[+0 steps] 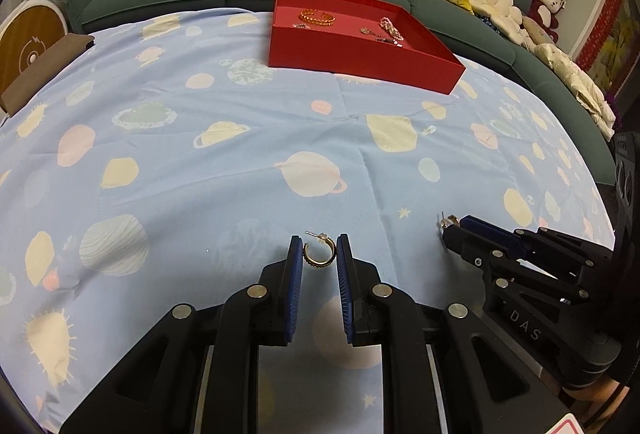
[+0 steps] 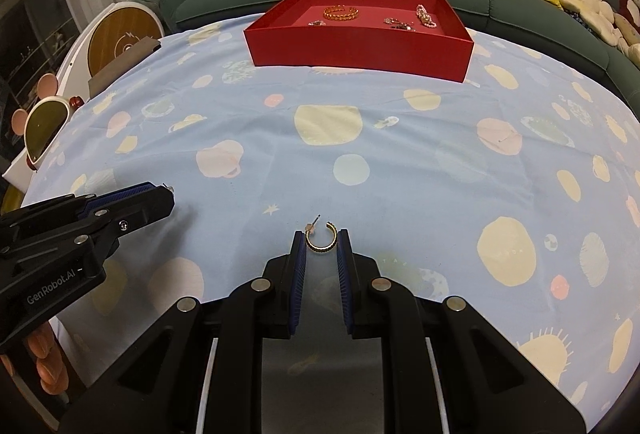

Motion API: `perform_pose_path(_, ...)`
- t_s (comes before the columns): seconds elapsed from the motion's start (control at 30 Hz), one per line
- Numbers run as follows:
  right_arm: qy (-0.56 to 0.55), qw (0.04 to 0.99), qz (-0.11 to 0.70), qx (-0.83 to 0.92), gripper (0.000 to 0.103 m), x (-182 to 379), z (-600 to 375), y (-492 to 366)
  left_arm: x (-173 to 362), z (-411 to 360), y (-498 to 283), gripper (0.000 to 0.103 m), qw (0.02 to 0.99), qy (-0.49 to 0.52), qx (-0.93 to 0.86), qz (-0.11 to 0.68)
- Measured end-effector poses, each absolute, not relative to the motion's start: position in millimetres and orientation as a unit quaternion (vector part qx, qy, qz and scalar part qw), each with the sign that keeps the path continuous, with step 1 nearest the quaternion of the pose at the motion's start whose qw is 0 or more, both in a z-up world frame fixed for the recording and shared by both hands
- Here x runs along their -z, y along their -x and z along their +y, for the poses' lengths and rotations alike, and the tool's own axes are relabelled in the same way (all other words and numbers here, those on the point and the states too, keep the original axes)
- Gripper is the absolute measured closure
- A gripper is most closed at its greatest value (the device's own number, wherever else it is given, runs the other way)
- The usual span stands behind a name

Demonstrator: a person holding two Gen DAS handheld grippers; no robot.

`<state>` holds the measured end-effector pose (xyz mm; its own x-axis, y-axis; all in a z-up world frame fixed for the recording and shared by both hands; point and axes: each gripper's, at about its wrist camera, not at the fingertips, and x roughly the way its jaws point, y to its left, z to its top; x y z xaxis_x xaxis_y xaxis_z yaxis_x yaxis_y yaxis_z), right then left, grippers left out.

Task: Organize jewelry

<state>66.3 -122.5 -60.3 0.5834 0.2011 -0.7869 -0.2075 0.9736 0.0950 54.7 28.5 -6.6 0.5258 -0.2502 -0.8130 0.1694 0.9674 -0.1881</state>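
Planet-print cloth point(image 1: 200, 162) under red tray point(image 1: 360, 62)

Illumination is moderate, diffuse indoor light with a slight warm cast. Shadows on the cloth point(image 1: 200, 162) are soft and faint. No strong glare is present. Fisheye distortion bends both views heavily, with dark vignetting at the corners. Focus is sharp centrally, softer toward the edges.

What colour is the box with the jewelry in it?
Red: the box shows best in the right wrist view.
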Motion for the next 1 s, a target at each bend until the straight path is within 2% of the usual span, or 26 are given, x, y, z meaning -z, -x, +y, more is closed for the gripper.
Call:
perform_pose_path(0.27,0.004,0.889,0.442,-0.114,0.088,59.6,-120.9,-65.9,0.6,22.8,-51.9,0.088,0.873,0.041,0.127,0.469)
perform_pose_path(0.7,-0.035,0.923,0.366,-0.115,0.088,-26.0,-137.1,-94.6,-82.7,-6.7,-98.9,0.088,0.910,0.011,0.129,0.395)
perform_pose_path(1.0,-0.018,0.931,0.349,-0.110,0.088,-49.7,-147.0,-132.6,-98.3,-20.5,-162.3,0.088,0.915,-0.002,0.122,0.384)
